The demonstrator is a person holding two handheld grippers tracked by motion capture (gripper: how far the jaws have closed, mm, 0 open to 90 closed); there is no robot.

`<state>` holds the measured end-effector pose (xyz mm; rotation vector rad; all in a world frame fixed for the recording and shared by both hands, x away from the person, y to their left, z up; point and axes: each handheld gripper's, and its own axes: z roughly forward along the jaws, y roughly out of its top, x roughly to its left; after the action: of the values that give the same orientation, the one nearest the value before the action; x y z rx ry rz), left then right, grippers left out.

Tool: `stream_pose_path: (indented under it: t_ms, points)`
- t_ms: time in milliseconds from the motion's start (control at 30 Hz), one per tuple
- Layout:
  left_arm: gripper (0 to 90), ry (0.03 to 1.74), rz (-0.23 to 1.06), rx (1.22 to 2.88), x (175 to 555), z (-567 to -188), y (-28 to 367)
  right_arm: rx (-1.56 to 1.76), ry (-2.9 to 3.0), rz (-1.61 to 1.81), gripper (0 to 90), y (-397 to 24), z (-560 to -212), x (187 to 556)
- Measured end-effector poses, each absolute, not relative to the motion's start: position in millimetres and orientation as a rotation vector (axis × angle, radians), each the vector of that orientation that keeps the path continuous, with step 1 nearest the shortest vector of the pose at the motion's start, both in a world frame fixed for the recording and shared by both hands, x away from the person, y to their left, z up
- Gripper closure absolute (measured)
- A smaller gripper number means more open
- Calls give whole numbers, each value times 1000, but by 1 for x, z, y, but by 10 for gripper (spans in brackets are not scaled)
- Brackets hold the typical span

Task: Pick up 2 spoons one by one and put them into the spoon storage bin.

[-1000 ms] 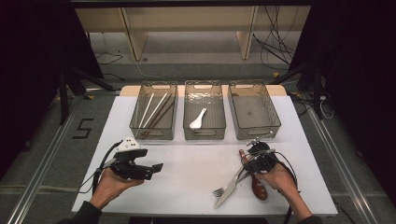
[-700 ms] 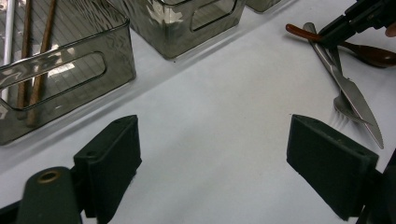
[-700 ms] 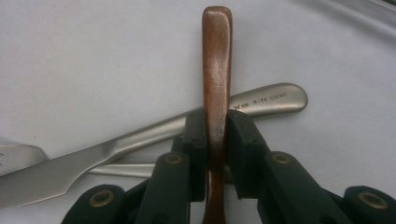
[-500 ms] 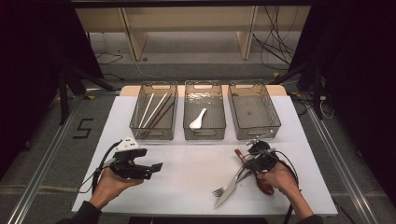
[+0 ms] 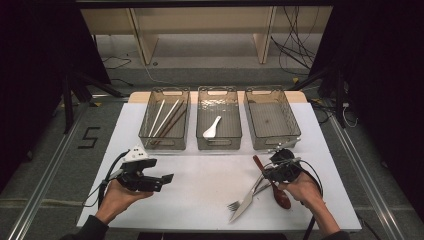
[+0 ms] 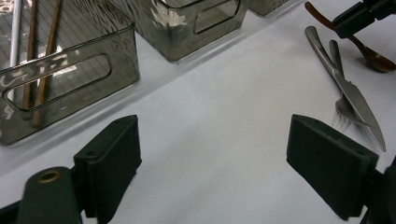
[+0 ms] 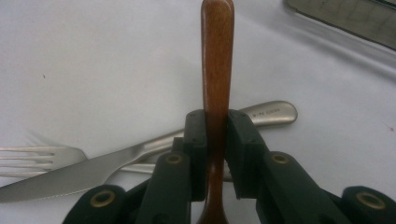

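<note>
Right gripper view: the wooden spoon is clamped at mid-handle by the right gripper; a level lift is advised, clear of knife and fork.

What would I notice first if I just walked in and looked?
Probably the right gripper shut on a brown wooden spoon, beside a knife and fork lying crossed on the white table. Behind stand three clear bins; the left gripper waits open.
</note>
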<state>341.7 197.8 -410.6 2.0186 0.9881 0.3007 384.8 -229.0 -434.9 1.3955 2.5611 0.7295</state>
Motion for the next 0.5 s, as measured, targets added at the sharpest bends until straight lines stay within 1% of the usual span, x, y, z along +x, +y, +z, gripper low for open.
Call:
stream_pose_path:
  t_ms: [233, 267, 300, 400, 500]
  points:
    - [169, 989, 301, 2018, 342, -411, 198, 1398, 2542, 765, 796, -230, -430, 384]
    - [169, 986, 303, 2020, 342, -411, 198, 1394, 2538, 771, 806, -231, -429, 383]
    - [169, 987, 304, 2020, 342, -410, 198, 1397, 2504, 801, 900, -232, -426, 382]
    - [169, 990, 298, 2015, 342, -411, 199, 1419, 2485, 876, 900, -236, -420, 383]
    - [169, 994, 304, 2010, 342, -411, 200, 1376, 2512, 803, 900, -232, -426, 382]
